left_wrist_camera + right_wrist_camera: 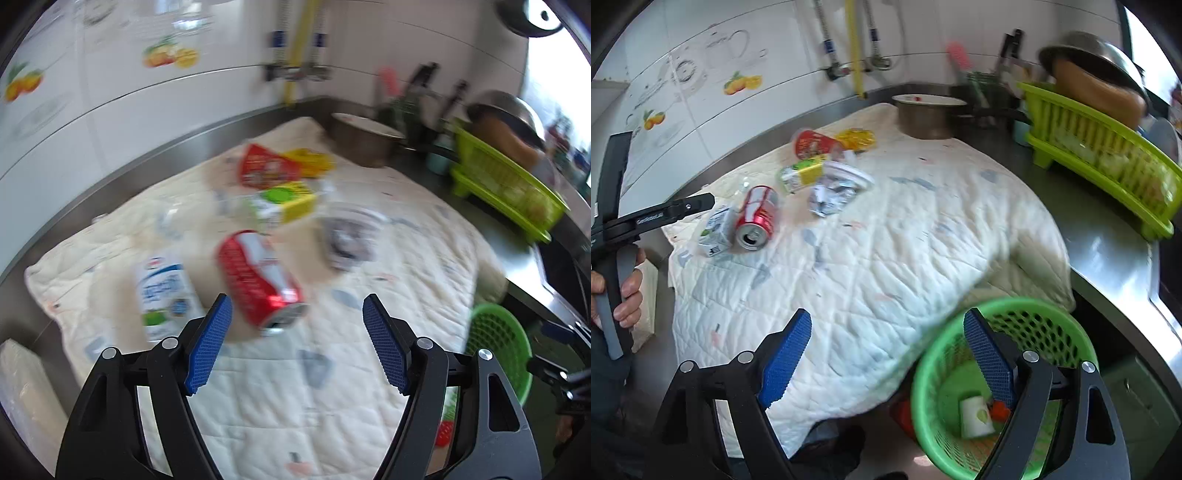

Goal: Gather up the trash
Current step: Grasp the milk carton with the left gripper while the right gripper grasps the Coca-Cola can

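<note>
Left hand-held gripper [297, 347] agape above glossy cylindrical red can [260, 280]

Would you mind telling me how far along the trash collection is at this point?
Early on. The green basket holds a white cup and something red. Both the left gripper and right gripper are open and empty. Left on the quilt: red can, milk carton, yellow-green carton, wrappers.

left claw [297, 343] spread wide, empty, right claw [886, 360] likewise spread, empty
</note>
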### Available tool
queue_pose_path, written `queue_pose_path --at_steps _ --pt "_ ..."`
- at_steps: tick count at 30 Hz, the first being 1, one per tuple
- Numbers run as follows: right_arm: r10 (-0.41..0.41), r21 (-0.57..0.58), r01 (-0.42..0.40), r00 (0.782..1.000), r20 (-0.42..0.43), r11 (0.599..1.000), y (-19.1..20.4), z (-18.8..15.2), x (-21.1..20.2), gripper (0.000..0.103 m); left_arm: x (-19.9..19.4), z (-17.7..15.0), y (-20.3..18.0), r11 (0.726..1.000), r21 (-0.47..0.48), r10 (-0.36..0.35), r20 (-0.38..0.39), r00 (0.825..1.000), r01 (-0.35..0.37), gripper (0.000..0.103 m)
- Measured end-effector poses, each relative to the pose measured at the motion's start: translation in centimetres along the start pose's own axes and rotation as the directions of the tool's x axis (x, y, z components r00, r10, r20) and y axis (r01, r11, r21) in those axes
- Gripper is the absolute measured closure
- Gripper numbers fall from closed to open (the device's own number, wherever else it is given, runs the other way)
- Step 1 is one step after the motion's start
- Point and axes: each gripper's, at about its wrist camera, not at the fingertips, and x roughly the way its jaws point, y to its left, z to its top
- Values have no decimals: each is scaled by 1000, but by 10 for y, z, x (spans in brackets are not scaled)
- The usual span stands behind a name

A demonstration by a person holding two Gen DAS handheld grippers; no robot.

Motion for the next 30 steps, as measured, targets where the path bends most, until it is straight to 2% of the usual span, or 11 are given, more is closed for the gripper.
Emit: queue_pose_path --at_steps 5,9,11,14,20,22,25,30 --pt "47 -66 -46 999 2 997 37 30 21 21 23 8 61 984 -126 117 -60 991 -124 30" --pt "77 -98 -76 997 1 992 58 45 31 21 53 12 102 960 -200 168 -138 976 -193 26" --pt "86 -109 -86 996 -3 990 66 50 36 21 66 15 113 955 -220 163 -169 972 -198 26" --pt "96 -115 -97 995 -15 989 75 56 46 21 84 17 122 946 -234 176 -209 962 -224 17" --pt "106 -132 -110 994 -38 985 90 67 62 21 119 19 128 932 -269 166 -281 945 -243 15" --pt "108 -143 -114 993 -45 983 96 71 68 21 127 19 127 931 -262 173 -298 939 -254 16" --pt "120 -155 -128 991 -59 980 105 80 79 21 137 17 131 931 -275 146 -321 936 -240 32" --pt "146 -179 -159 986 -82 971 125 99 100 21 131 15 136 934 -286 123 -302 945 -213 36"
